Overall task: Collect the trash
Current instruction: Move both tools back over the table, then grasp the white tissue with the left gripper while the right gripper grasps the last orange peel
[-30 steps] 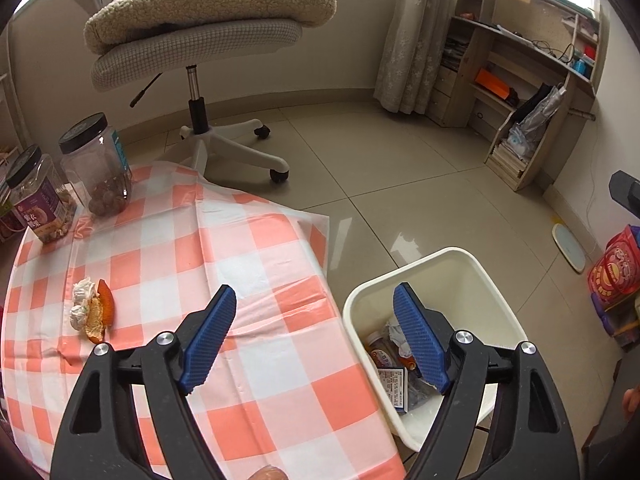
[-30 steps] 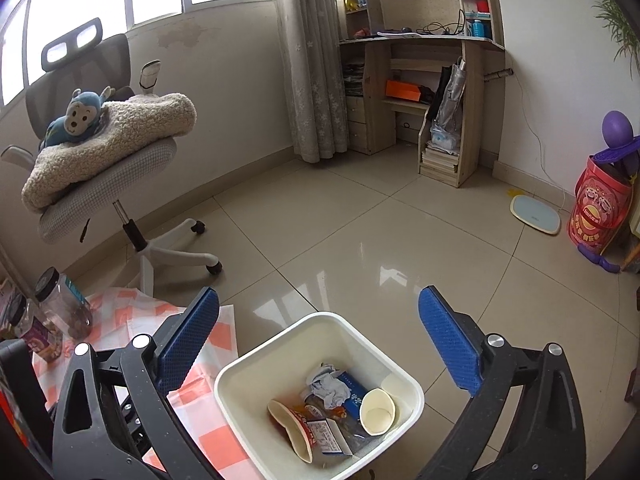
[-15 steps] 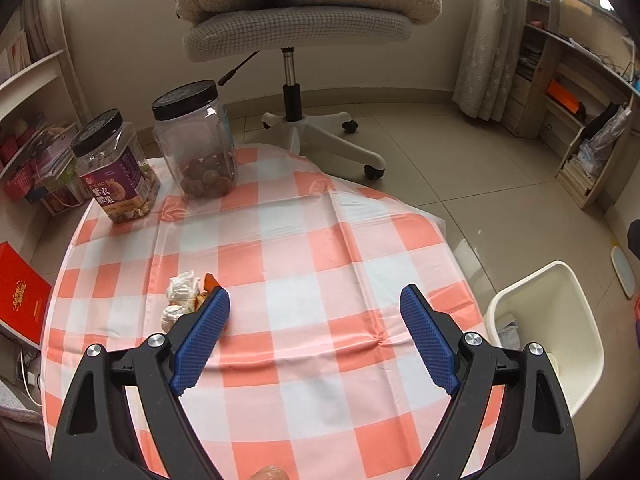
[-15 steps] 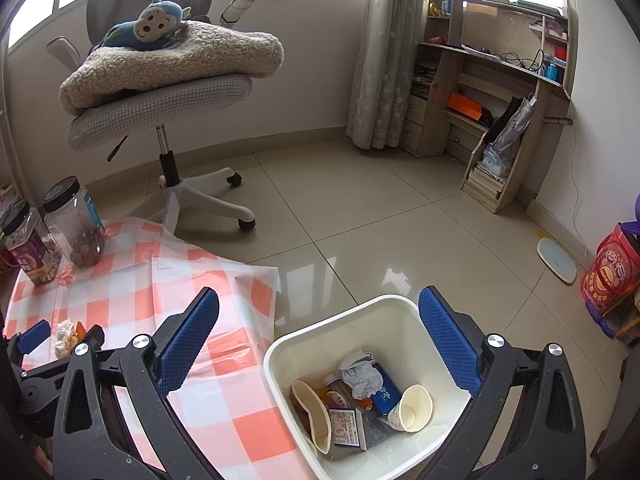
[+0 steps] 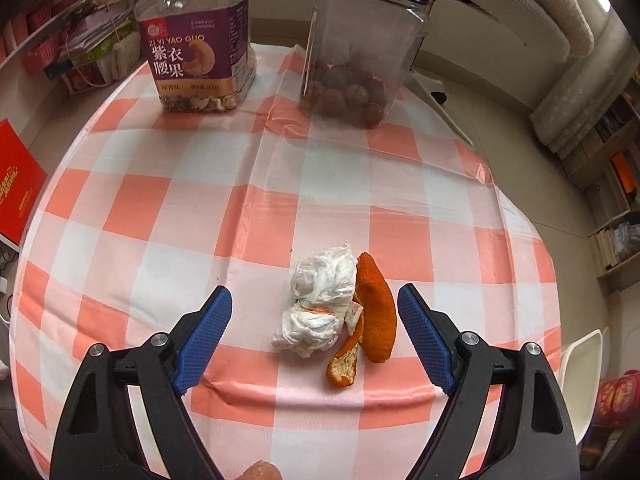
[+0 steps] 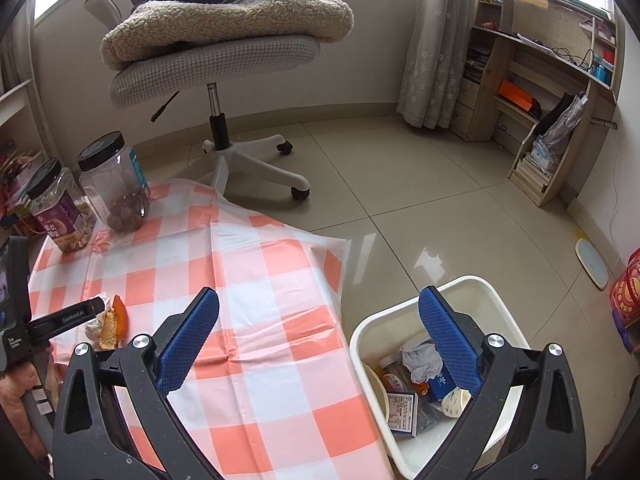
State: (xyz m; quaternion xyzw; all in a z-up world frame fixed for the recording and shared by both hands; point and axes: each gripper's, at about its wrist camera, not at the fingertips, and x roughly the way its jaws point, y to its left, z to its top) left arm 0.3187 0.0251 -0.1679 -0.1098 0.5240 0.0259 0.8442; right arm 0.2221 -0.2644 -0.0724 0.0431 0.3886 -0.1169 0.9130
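Observation:
A crumpled white tissue [image 5: 320, 304] and curls of orange peel [image 5: 374, 308] lie together on the round table's pink-and-white checked cloth [image 5: 240, 200]. My left gripper [image 5: 314, 292] hangs just above them, jaws wide and closing, with the tissue and peel between the blue pads but untouched. My right gripper [image 6: 319, 295] is open and empty over the table's right edge, beside the white bin [image 6: 492, 292] on the floor. The bin holds a paper cup, crumpled paper and packets. In the right wrist view the left gripper's finger [image 6: 80, 312] reaches over the peel [image 6: 118, 318].
Two black-lidded jars stand at the table's far side: a purple-labelled nut jar [image 5: 196, 40] and a clear one with brown nuts [image 5: 360, 48]. An office chair [image 6: 216, 60] with a blanket stands beyond. A red booklet [image 5: 16, 188] lies lower left.
My left gripper swung from the bin's side across the table and down over the tissue and peel. The right gripper shifted left, bringing more of the table into its view.

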